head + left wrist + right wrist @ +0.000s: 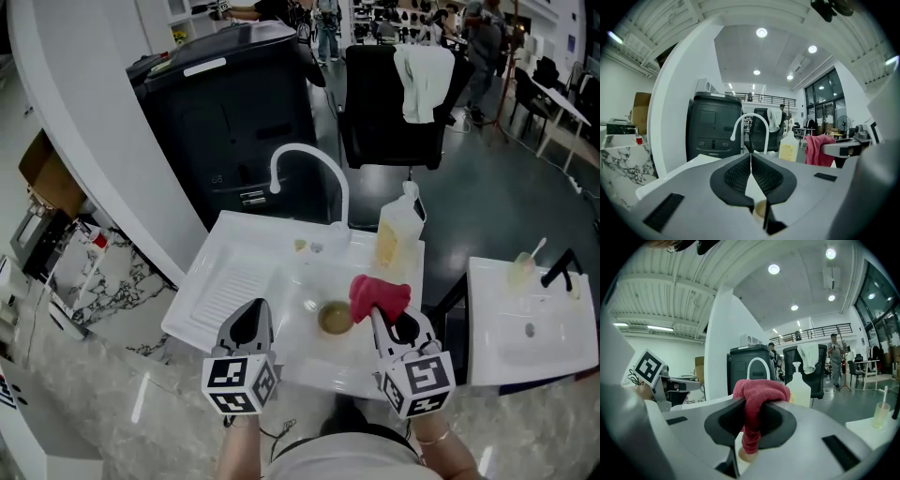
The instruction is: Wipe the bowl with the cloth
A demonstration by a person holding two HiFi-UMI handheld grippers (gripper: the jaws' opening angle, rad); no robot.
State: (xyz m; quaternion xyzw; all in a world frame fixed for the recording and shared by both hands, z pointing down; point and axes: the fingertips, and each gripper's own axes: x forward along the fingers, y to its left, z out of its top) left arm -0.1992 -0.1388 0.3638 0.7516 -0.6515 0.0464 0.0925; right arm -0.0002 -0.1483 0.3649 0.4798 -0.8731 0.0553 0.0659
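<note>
Right tool [382,319] clamped on red cloth [380,294], cloth held over the white sink [230,281], small bowl [335,319] inside it just beside the cloth, left tool [251,319] closed, nothing between its jaws.

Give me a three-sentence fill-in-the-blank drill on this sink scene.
The right gripper is shut on a red ___.
The left gripper is ___, with nothing between its jaws.
The bowl sits inside the white ___.
Missing words: cloth; shut; sink.
</note>
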